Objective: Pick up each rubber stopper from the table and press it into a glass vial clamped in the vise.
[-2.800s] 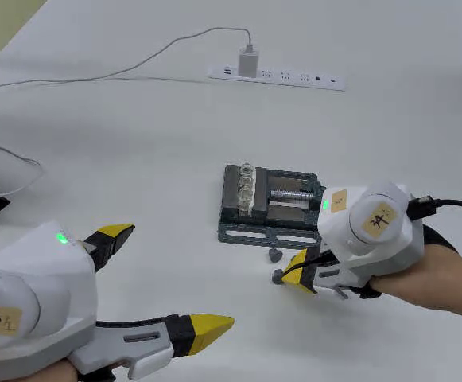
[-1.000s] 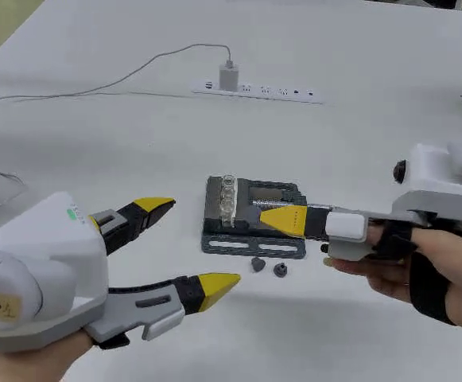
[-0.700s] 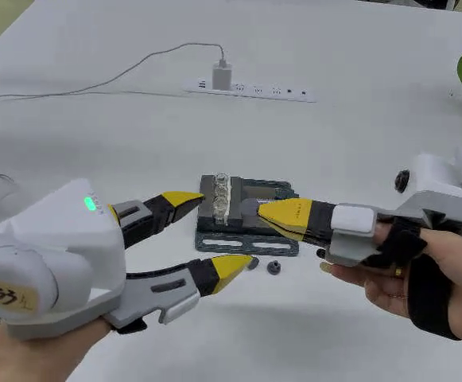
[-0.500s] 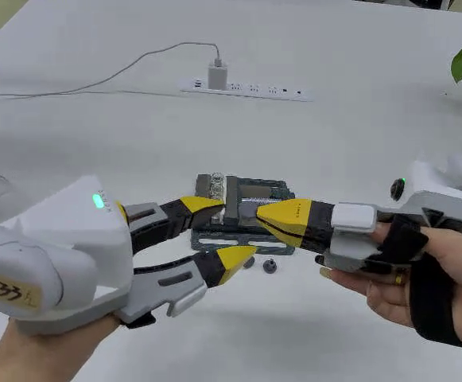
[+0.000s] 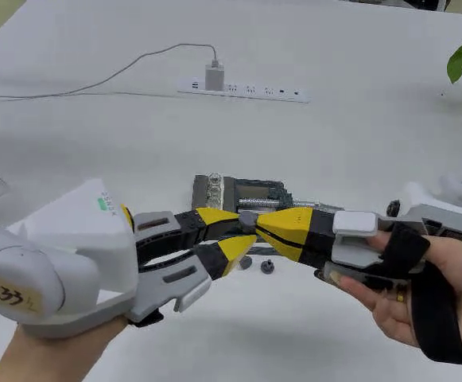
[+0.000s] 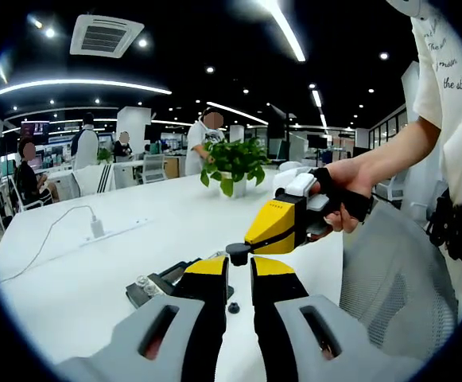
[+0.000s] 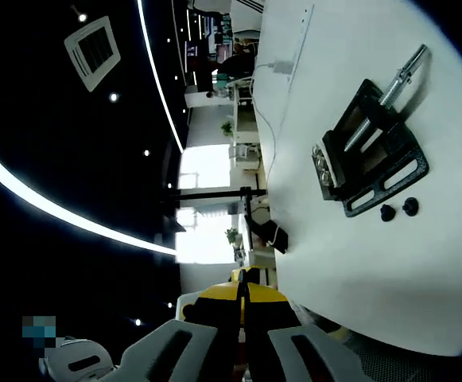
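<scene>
Right gripper (image 5: pixel 261 225) is closed on a stopper (image 6: pixel 238 253), in the air near the vise (image 5: pixel 254 192). Left gripper (image 6: pixel 239 263) has its jaws nearly together at that stopper; can't tell if it's pinching. The stopper is probably light, soft and grippy: hold the wide head and leave the plug end free. Vials (image 5: pixel 211 189) are glass, so press gently.

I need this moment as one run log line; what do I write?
right tool: shut on dark rubber stopper | left tool: open, tips close to it | two more stoppers: on white table beside black metal vise
</scene>
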Available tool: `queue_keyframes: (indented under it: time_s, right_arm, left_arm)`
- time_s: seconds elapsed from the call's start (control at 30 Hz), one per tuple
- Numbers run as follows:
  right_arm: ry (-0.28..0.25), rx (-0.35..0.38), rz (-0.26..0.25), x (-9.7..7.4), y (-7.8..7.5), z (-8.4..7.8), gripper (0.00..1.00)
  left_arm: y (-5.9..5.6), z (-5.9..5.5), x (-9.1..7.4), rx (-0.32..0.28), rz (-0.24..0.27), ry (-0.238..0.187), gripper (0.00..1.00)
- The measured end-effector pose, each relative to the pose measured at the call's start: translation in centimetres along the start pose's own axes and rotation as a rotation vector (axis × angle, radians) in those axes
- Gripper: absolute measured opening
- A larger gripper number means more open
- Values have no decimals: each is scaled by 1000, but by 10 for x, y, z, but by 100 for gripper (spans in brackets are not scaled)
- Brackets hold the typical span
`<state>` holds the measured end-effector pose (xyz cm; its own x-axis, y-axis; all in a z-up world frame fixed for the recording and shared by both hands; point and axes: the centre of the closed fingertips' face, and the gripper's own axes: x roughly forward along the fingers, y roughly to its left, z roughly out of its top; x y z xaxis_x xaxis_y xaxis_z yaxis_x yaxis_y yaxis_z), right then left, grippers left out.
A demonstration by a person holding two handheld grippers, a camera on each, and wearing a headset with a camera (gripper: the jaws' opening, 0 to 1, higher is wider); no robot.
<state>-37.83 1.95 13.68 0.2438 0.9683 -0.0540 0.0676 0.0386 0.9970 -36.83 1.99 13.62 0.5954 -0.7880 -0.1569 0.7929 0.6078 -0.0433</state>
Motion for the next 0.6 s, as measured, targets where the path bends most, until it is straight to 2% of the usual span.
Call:
queue_keyframes:
  time_s: [0.23,0.6]
  right_arm:
    - [-2,8,2,1,0,-3,0]
    - [-9,35,17,-3,-2,1,0]
  left_arm:
    - [-1,-1,0,-1,-7,5,5]
    - [-2,1,1,-32,-20,-8,5]
